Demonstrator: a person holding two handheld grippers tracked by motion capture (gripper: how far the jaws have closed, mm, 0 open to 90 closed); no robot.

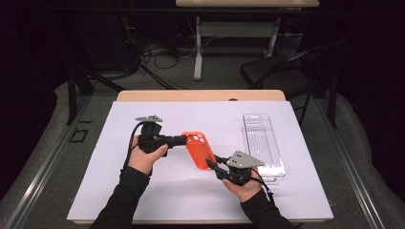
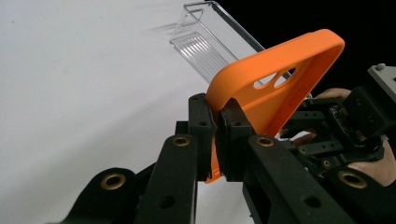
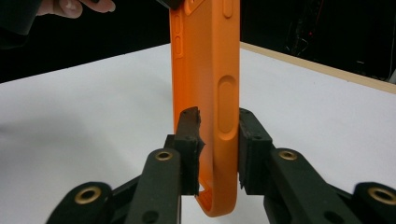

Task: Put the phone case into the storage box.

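Note:
An orange phone case (image 1: pixel 198 148) hangs above the white table sheet between both grippers. My left gripper (image 1: pixel 184 140) reaches in from the left and is shut on the case's upper corner; in the left gripper view its pads (image 2: pixel 217 109) pinch the case (image 2: pixel 280 79) by its rim near the camera cut-outs. My right gripper (image 1: pixel 212 162) is at the case's lower end. In the right gripper view the case (image 3: pixel 210 70) stands on edge between the jaws (image 3: pixel 217 126): the right pad lies against it, and a slim gap shows at the left pad.
A clear plastic tray (image 1: pixel 262 143) lies on the sheet to the right, close to my right hand, and it also appears behind the case (image 2: pixel 201 42). The white sheet (image 1: pixel 143 200) covers the table. A black chair (image 1: pixel 282 67) stands beyond the far right edge.

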